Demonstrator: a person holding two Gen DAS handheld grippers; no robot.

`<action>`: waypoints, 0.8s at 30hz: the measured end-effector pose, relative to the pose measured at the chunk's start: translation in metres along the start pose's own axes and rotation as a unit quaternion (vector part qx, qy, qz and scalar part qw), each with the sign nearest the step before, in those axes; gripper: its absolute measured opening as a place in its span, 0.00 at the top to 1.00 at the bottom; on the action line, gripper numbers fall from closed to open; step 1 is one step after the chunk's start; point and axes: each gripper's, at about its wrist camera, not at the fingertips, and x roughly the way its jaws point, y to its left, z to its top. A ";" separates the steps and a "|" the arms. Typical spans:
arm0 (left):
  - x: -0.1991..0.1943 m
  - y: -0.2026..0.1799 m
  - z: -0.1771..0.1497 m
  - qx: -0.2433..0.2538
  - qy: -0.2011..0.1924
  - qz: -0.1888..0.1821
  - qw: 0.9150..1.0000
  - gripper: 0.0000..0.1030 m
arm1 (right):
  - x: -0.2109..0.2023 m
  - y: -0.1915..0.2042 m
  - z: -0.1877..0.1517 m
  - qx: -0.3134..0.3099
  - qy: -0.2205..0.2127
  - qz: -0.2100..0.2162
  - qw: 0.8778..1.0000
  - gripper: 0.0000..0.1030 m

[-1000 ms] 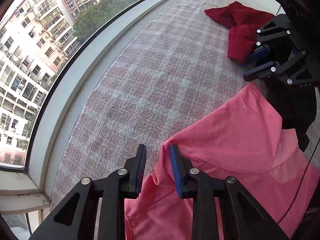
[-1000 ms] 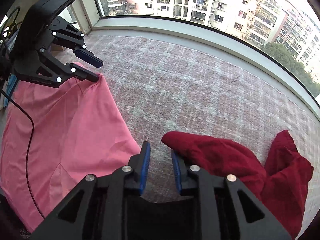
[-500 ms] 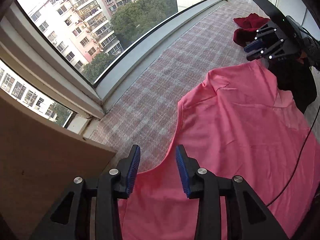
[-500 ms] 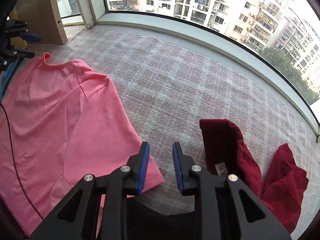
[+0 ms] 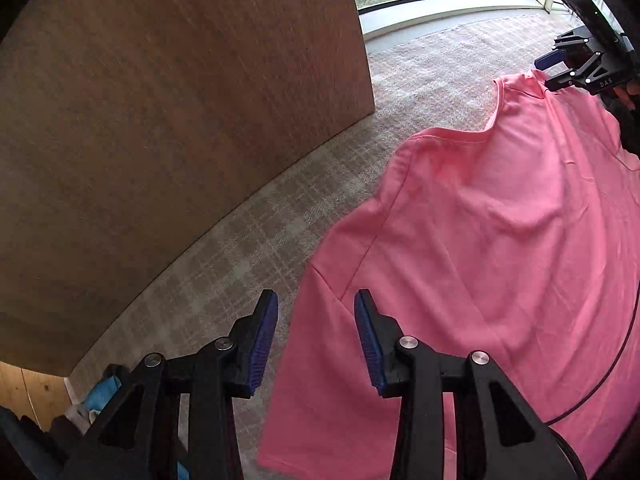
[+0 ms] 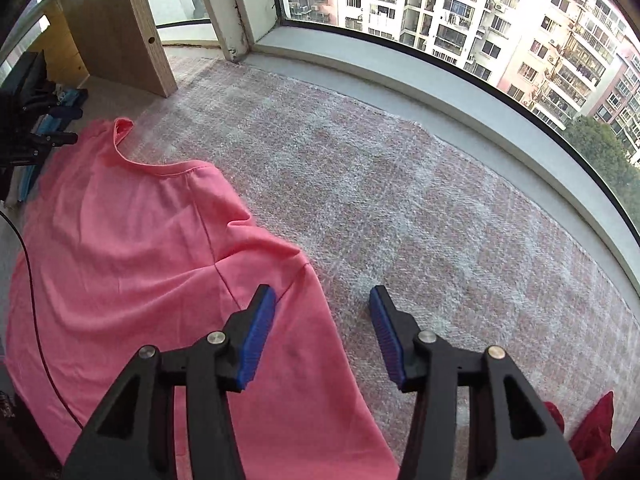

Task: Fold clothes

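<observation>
Pink T-shirt (image 6: 132, 264) spread nearly flat on a checked woven mat (image 6: 400, 216), over the mat's near edge and toward its left end. Neckline (image 6: 124, 132) turned toward the left end, by a wooden board (image 5: 180, 120) standing upright there; hem out of view, seemingly toward the right end. Long axis, neck to hem, running along the mat's length, roughly parallel to the window ledge (image 6: 440, 80) at the far edge. One sleeve (image 6: 276, 260) lying rumpled on the far side, pointing toward the mat's middle. Soft folds across the body; not yet folded anywhere, by the look of it.

Left gripper (image 5: 316, 340) low over the shirt's edge near the board end, fingers spread wide, blue pads (image 5: 262, 340) bare, nothing between them; pink edge directly below the gap, one finger over cloth, the other over mat. Whether touching the cloth, unclear.

Right gripper (image 6: 322, 336) just as wide apart and empty, straddling the shirt's far edge just beyond the rumpled sleeve: left finger over pink, right finger over bare mat.

Probable next need: smoothing, or a pinch on that far edge and sleeve to carry them across the long axis toward the near edge. Right gripper nearer the sleeve; left nearer the shoulder and neck.

Dark red garment (image 6: 588, 436) bunched at the mat's right end, well apart. Thin black cable (image 6: 32, 308) trailing across the pink cloth near the near edge. Apartment blocks beyond the glass.
</observation>
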 end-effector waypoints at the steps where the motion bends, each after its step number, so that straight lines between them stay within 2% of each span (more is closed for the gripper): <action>1: 0.006 0.002 0.002 0.000 0.001 -0.006 1.000 0.61 | 0.000 0.000 0.001 0.001 0.003 0.000 1.000 0.53; 4: 0.017 0.008 0.005 -0.004 0.000 -0.037 0.999 0.61 | 0.002 0.000 0.003 -0.002 0.009 -0.001 1.000 0.51; 6: 0.018 0.010 0.005 -0.006 -0.003 -0.057 0.998 0.74 | 0.004 0.002 0.006 -0.006 0.010 -0.002 1.000 0.50; 7: 0.017 0.011 0.004 -0.013 -0.003 -0.068 0.998 0.94 | 0.004 0.002 0.007 -0.008 0.011 -0.002 1.000 0.50; 8: 0.015 0.009 0.003 -0.010 -0.008 -0.055 0.998 0.98 | 0.005 0.003 0.008 -0.009 0.011 -0.002 1.000 0.50; 10: 0.008 0.005 -0.001 -0.003 -0.020 -0.035 0.999 0.98 | 0.006 0.006 0.010 -0.017 0.014 0.001 1.000 0.50; 13: 0.004 0.020 -0.009 -0.042 -0.024 -0.027 0.998 0.98 | 0.007 0.011 0.010 -0.034 0.021 -0.010 0.999 0.52; 15: 0.006 0.027 -0.013 -0.059 -0.018 -0.018 0.998 0.96 | 0.007 0.009 0.012 -0.027 0.027 -0.027 0.999 0.52; 17: 0.008 0.029 -0.015 -0.064 -0.010 -0.008 0.998 0.87 | 0.002 0.009 0.016 -0.018 0.021 -0.037 0.999 0.52; 18: 0.002 0.029 -0.014 -0.064 -0.022 -0.003 0.998 0.84 | -0.004 0.010 0.018 -0.015 0.006 -0.034 0.999 0.51; 20: -0.010 0.029 -0.012 -0.064 -0.046 0.006 0.997 0.67 | -0.019 0.014 0.020 -0.009 -0.030 -0.013 0.999 0.51; 21: -0.016 0.029 -0.012 -0.064 -0.058 0.011 0.996 0.63 | -0.022 0.019 0.022 -0.013 -0.041 0.000 0.999 0.51; 22: -0.023 0.031 -0.011 -0.066 -0.067 0.019 0.995 0.59 | -0.026 0.024 0.024 -0.016 -0.052 0.013 0.998 0.51; 24: -0.035 0.034 -0.009 -0.069 -0.078 0.039 0.994 0.60 | -0.025 0.034 0.027 -0.027 -0.056 0.044 0.997 0.51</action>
